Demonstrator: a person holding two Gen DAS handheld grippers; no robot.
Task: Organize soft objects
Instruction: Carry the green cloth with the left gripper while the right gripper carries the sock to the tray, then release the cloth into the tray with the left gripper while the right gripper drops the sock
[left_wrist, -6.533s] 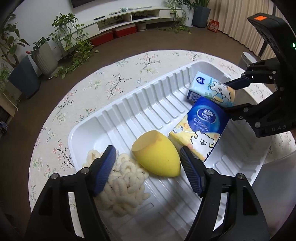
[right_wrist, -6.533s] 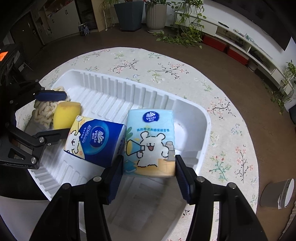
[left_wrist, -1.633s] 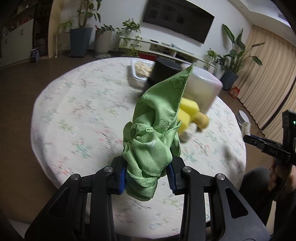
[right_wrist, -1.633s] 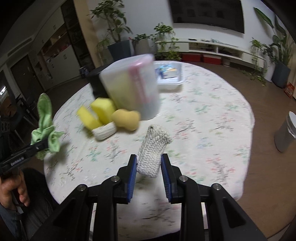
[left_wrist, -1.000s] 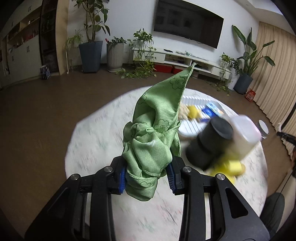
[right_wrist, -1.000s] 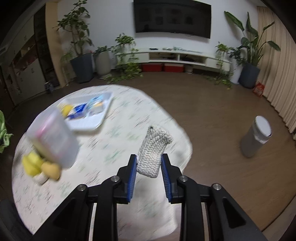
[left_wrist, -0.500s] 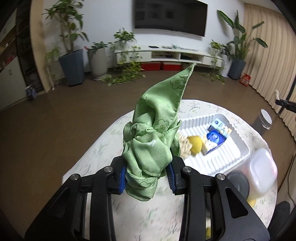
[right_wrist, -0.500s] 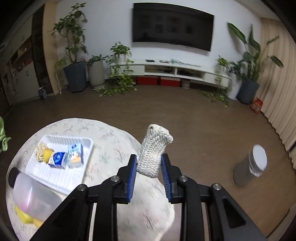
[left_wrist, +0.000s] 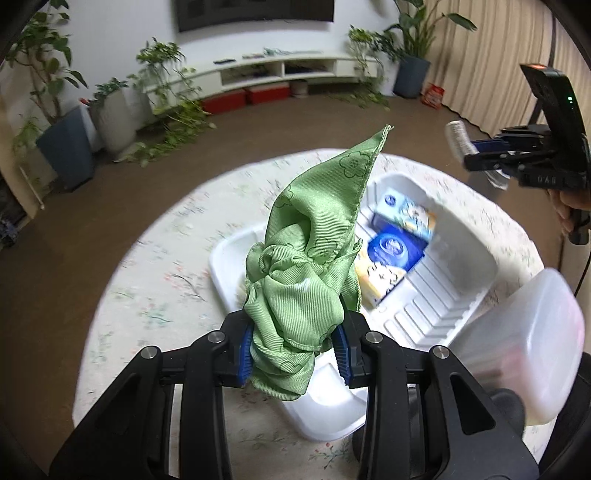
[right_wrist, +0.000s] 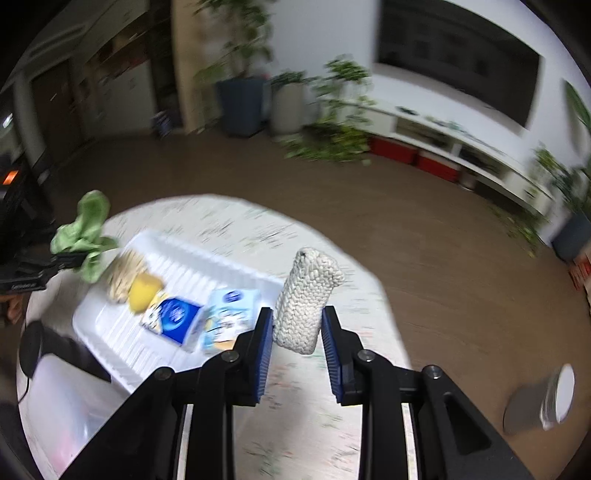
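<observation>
My left gripper (left_wrist: 295, 350) is shut on a bunched green cloth (left_wrist: 310, 258) and holds it above the near end of a white ribbed tray (left_wrist: 436, 317). My right gripper (right_wrist: 297, 343) is shut on a white knitted roll (right_wrist: 304, 301), held in the air over the tray's right end (right_wrist: 258, 280). In the tray lie two tissue packs (right_wrist: 173, 317), a yellow sponge (right_wrist: 142, 291) and a cream knitted piece (right_wrist: 123, 277). The right gripper also shows in the left wrist view (left_wrist: 476, 147), and the green cloth in the right wrist view (right_wrist: 86, 236).
The tray sits on a round table with a floral cloth (left_wrist: 155, 280). A translucent plastic jug (left_wrist: 524, 343) with a black cap (right_wrist: 33, 349) lies beside the tray. A grey bin (right_wrist: 543, 402) stands on the brown floor. Potted plants (left_wrist: 62, 147) line the wall.
Both grippers have swung toward the tray while keeping their loads; the tray is now closer and below both. The views are blurred by motion.
</observation>
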